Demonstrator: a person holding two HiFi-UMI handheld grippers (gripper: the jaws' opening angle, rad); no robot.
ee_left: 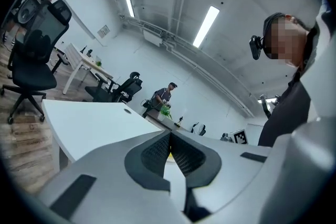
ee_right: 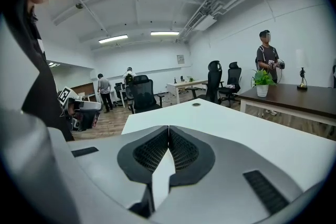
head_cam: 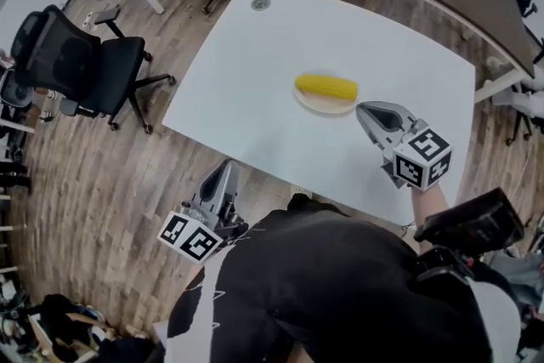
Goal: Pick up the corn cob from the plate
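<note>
Corn (head_cam: 326,85) on plate (head_cam: 325,104). Right gripper (head_cam: 364,110) beside plate, left gripper (head_cam: 228,166) well apart; 2 clenched, empty. Right gripper to be opened, centred across corn.

The left gripper (head_cam: 228,167) is hanging low and close to the person's left side, pointing roughly level and forward, its jaws pressing together tip to tip with nothing between them. The right gripper (head_cam: 363,110) is reaching further ahead on the bare right forearm (head_cam: 429,198) and tipping somewhat downward (its marker cube (head_cam: 422,155) is facing up). Its jaws are likewise meeting, empty.
</note>
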